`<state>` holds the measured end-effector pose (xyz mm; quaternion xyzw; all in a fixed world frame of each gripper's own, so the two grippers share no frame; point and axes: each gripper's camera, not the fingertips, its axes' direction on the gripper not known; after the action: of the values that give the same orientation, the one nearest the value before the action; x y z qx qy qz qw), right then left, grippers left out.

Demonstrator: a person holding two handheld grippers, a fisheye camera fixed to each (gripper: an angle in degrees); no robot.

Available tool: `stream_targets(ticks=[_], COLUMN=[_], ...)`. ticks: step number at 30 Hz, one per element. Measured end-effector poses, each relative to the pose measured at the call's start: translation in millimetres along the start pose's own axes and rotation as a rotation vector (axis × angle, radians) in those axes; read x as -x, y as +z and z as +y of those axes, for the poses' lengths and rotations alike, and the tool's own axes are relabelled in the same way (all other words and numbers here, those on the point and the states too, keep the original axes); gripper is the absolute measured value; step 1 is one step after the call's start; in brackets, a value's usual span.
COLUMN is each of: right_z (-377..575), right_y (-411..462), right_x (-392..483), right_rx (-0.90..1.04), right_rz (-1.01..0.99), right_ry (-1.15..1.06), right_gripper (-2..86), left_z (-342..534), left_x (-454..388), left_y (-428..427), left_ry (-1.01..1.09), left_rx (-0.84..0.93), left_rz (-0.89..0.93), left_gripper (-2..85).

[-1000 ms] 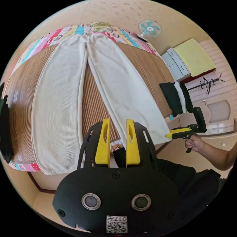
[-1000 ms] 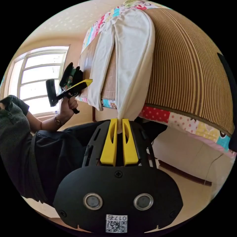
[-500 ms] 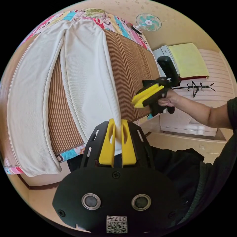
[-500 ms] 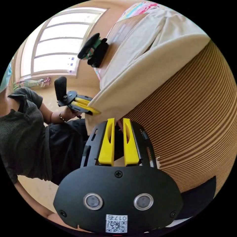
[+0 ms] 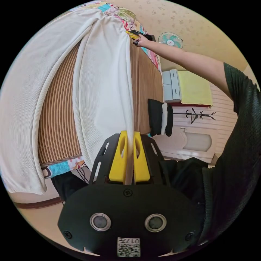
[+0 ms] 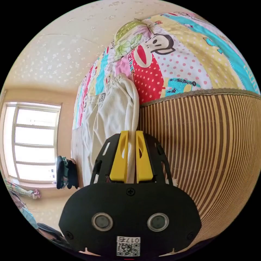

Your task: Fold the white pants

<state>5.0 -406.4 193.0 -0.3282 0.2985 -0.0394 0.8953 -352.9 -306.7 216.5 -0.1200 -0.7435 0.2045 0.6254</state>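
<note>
Since half a second earlier, the right gripper (image 6: pixel 131 133) had travelled from the hem end up to the waistband of the white pants (image 5: pixel 103 89), where its jaws clamped the fabric's edge. At the hem end, the left gripper (image 5: pixel 130 133) had its jaws clamped on the same leg's edge. The pants lay spread on the bed's striped mat (image 6: pixel 206 141), beside the patterned sheet (image 6: pixel 174 65).
</note>
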Motion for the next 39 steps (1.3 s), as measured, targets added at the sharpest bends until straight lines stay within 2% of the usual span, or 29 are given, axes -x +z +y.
stream_targets(ticks=[1,2,4,6,9,11,13,16,18,22,27,29,32,36,37,39], right_z=[9.7,22.4,44.9,63.6,65.4,47.4,37.8,56.5,93.0,218.4,361.0,427.4,501.2,541.6,545.9,542.4], right_y=[2.2,3.8,2.6,7.0,49.2,115.5,165.0,202.1,206.1,203.2,168.5,168.3,189.7,218.5,221.7,211.4], right_x=[36.9,80.9,152.9,222.9,316.6,370.1,388.2,384.1,371.2,308.6,210.8,177.7,168.7,189.2,199.5,217.2], right_rx=[-0.063,-0.118,-0.211,-0.285,-0.283,-0.189,-0.129,-0.118,-0.089,0.049,0.162,0.254,0.366,0.504,0.55,0.57], right_rz=[0.176,0.263,0.355,0.382,0.287,0.193,0.17,0.155,0.074,0.154,0.151,0.066,-0.048,-0.148,-0.116,-0.038], right_ry=[-0.032,-0.104,-0.25,-0.39,-0.508,-0.532,-0.496,-0.374,-0.401,-0.502,-0.265,-0.094,0.029,0.104,0.127,0.107], right_gripper=[4.7,4.3,3.9,3.9,4.8,6.3,6.9,7.4,7.6,8.4,11.2,12.6,12.7,8.2,4.4,3.5], left_z=[7.0,11.1,32.2,50.4,77.7,89.6,92.6,84.6,81.1,77.0,73.7,73.0,69.4,54.4,49.1,44.3], left_x=[8.1,12.4,32.9,52.4,88.5,116.2,146.1,178.7,190.4,187.6,172.0,167.6,157.6,150.7,145.5,134.8], left_y=[-12.3,-20.1,-62.0,-103.3,-174.8,-211.1,-240.7,-241.0,-234.9,-225.5,-222.8,-222.1,-210.7,-193.8,-194.4,-204.4], left_ry=[-0.01,-0.009,-0.006,-0.02,-0.049,-0.109,-0.156,-0.193,-0.211,-0.154,-0.129,-0.135,-0.101,-0.085,-0.039,0.057], left_rx=[-0.022,-0.035,-0.091,-0.135,-0.196,-0.24,-0.232,-0.119,-0.084,-0.073,-0.052,-0.055,-0.026,0.097,0.152,0.216], left_rz=[0.067,0.106,0.218,0.244,0.174,0.103,-0.109,-0.357,-0.443,-0.424,-0.432,-0.433,-0.451,-0.452,-0.455,-0.407], left_gripper=[3.4,3.4,3.1,3.1,3.5,3.7,4.1,3.6,2.5,1.2,3.0,5.1,7.8,5.3,4.2,3.7])
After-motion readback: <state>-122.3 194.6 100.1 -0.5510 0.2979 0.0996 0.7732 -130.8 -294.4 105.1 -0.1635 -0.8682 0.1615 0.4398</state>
